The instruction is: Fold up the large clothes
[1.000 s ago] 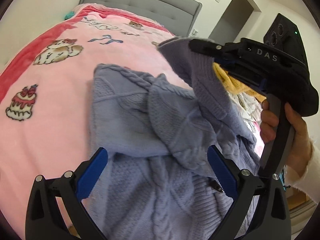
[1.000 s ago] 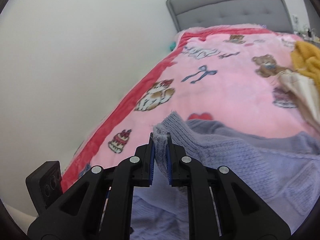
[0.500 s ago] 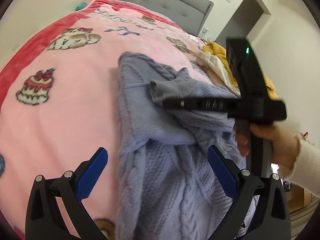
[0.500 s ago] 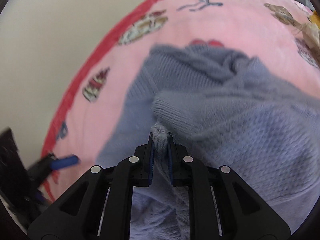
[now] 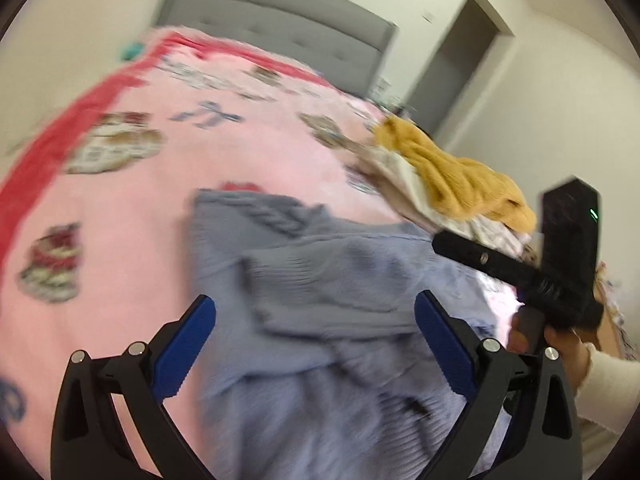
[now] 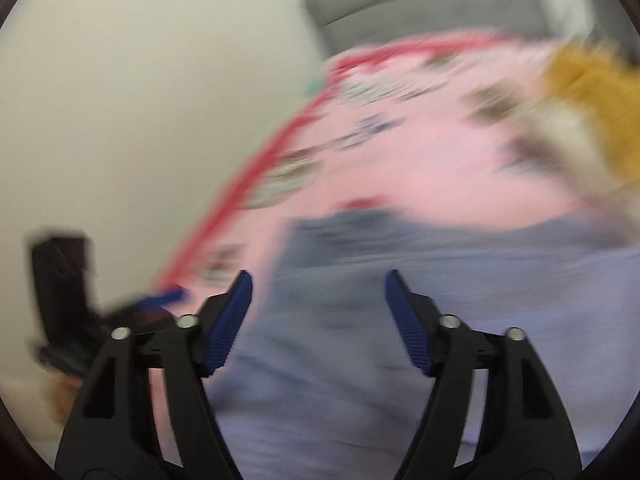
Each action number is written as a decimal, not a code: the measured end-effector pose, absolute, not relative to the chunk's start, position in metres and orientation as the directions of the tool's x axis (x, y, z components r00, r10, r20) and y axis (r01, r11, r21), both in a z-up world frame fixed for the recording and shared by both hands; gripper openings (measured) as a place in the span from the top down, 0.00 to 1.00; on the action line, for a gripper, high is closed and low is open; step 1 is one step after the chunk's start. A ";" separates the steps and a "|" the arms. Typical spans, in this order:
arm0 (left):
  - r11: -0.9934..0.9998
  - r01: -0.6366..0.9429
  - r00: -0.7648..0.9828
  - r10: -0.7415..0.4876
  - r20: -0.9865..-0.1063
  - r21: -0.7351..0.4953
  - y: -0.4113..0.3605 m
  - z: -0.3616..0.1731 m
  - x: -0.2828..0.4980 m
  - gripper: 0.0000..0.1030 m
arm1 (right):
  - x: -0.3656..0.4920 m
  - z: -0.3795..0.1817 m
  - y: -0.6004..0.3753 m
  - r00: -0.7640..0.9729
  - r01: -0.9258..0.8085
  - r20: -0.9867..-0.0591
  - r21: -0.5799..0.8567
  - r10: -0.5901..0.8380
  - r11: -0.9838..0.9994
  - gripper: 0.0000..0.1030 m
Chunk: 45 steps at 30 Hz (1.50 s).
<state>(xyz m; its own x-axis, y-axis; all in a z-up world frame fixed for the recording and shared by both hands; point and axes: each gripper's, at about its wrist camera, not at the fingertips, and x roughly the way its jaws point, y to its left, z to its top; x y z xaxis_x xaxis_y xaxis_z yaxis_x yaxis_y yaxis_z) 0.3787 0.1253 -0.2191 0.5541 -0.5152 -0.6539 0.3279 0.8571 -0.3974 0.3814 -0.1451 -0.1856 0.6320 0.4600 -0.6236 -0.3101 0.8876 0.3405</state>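
A lavender cable-knit sweater (image 5: 320,300) lies on the pink cartoon-print blanket (image 5: 140,208), with one sleeve folded across its body. My left gripper (image 5: 314,340) is open and empty just above the sweater's lower part. My right gripper (image 6: 318,320) is open and empty over the sweater (image 6: 400,360); it also shows in the left wrist view (image 5: 500,264) at the sweater's right edge. The left gripper shows at the left of the right wrist view (image 6: 80,320). Both views are motion-blurred.
A pile of clothes topped by a mustard-yellow knit (image 5: 452,176) lies at the bed's right side, also in the right wrist view (image 6: 592,100). A grey headboard (image 5: 280,28) stands at the far end. A wall runs along the bed's left; a doorway (image 5: 460,60) is at the right.
My right gripper has let go of the sweater sleeve, opened, and drawn back to the right. The sleeve now lies across the sweater's body. The left gripper stayed open.
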 end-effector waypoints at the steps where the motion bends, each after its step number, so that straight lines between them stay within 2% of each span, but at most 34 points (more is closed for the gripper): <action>1: 0.850 0.340 0.540 -0.527 -0.656 -0.404 0.115 -0.223 0.385 0.05 | 0.375 -0.185 -0.158 0.659 -0.254 -0.673 0.221 0.336 0.942 0.56; 2: 0.839 0.353 0.518 -0.543 -0.660 -0.414 0.100 -0.231 0.394 0.06 | 0.368 -0.188 -0.173 0.671 -0.189 -0.709 0.119 0.217 0.975 0.60; 4: 0.818 0.360 0.468 -0.574 -0.672 -0.448 0.081 -0.245 0.407 0.16 | 0.357 -0.196 -0.199 0.672 -0.106 -0.734 0.038 0.100 0.994 0.65; 5: 0.811 0.353 0.439 -0.585 -0.682 -0.467 0.072 -0.255 0.413 0.16 | 0.352 -0.205 -0.217 0.644 -0.047 -0.764 0.008 0.037 0.999 0.70; 9: 0.812 0.312 0.389 -0.584 -0.713 -0.494 0.056 -0.285 0.420 0.16 | 0.342 -0.234 -0.257 0.562 0.055 -0.827 0.032 -0.004 0.998 0.72; 14: 0.841 0.316 0.386 -0.538 -0.750 -0.440 0.047 -0.303 0.410 0.16 | 0.341 -0.268 -0.271 0.481 0.121 -0.875 0.000 -0.059 0.993 0.72; 21: 0.858 0.368 0.383 -0.492 -0.782 -0.359 0.037 -0.316 0.405 0.16 | 0.335 -0.301 -0.268 0.434 0.137 -0.897 -0.031 -0.088 0.990 0.72; 29: 0.849 0.416 0.390 -0.491 -0.779 -0.326 0.042 -0.320 0.401 0.16 | 0.342 -0.311 -0.267 0.413 0.112 -0.903 -0.073 -0.113 0.991 0.72; 32: 0.847 0.428 0.400 -0.490 -0.775 -0.314 0.041 -0.313 0.399 0.16 | 0.334 -0.302 -0.273 0.450 0.158 -0.891 0.008 -0.064 0.987 0.68; 35: 0.861 0.427 0.420 -0.459 -0.783 -0.275 0.041 -0.298 0.390 0.10 | 0.316 -0.276 -0.278 0.551 0.161 -0.834 0.109 0.002 0.981 0.43; 39: 0.858 0.425 0.420 -0.468 -0.778 -0.287 0.053 -0.282 0.366 0.07 | 0.283 -0.244 -0.272 0.630 0.109 -0.776 0.049 -0.031 0.993 0.43; 45: 0.890 0.403 0.424 -0.388 -0.818 -0.213 0.087 -0.265 0.313 0.06 | 0.237 -0.229 -0.269 0.582 0.117 -0.808 -0.025 -0.089 0.993 0.27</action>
<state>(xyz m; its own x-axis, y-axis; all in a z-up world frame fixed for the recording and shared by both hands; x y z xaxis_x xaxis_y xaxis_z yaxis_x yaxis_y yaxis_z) 0.3130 0.0875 -0.2650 0.4240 -0.3877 -0.8185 0.4033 0.8900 -0.2126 0.2367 -0.2695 -0.2290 0.5824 -0.0888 -0.8081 0.1165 0.9929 -0.0251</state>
